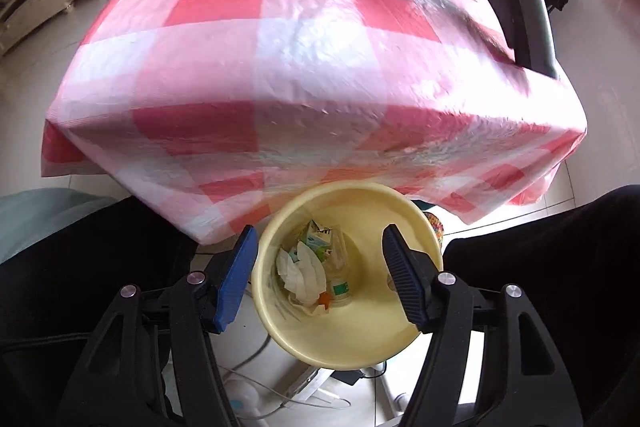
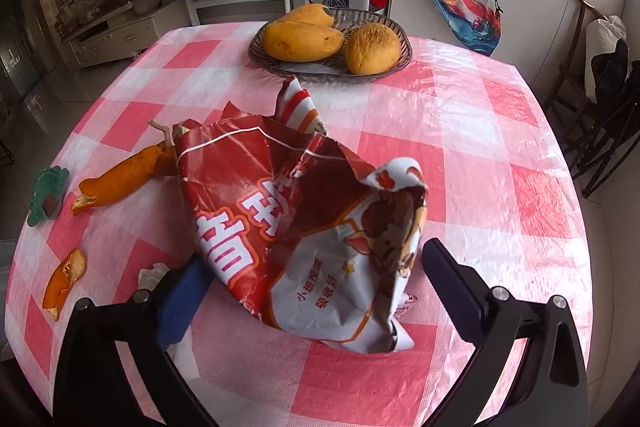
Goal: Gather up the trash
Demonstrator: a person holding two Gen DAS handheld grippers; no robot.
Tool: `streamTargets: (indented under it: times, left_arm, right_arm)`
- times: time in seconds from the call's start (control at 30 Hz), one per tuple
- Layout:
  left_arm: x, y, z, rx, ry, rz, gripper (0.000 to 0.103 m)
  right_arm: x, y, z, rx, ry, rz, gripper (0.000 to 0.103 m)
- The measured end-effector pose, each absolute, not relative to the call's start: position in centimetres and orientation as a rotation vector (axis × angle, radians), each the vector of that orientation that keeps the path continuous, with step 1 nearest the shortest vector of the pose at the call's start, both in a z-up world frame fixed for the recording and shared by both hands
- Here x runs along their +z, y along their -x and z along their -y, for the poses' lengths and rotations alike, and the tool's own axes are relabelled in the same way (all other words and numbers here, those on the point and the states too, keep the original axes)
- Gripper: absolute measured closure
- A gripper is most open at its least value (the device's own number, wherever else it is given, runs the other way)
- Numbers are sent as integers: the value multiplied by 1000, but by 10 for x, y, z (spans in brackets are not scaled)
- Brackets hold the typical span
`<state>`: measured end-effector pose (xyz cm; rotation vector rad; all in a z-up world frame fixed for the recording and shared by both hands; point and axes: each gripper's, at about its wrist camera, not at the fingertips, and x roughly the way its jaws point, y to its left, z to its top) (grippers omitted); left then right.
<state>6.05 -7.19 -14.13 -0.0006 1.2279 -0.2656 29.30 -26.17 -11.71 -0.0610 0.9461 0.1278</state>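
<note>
I see the left hand-held gripper pitched steeply down over the yellow bin, jaws apart, empty. Right hand-held gripper angled down at desk, wide open, straddling the snack bag, no grip.

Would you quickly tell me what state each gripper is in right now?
Left gripper: open, empty, above the yellow bin.
Right gripper: open, astride the red snack bag, not gripping it.

1. The left gripper points steeply down, its jaws apart with nothing between the pads.
2. The right gripper tilts downward, its jaws spread wide, neither pad pressing on anything.
</note>
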Motion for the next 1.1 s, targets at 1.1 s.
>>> streamTargets:
  times: [1.1]
  left_arm:
    - [-140,-55,77,-241,-5,-1172,36]
  right_arm:
    - [-118,-294,261,125,61,-943,6]
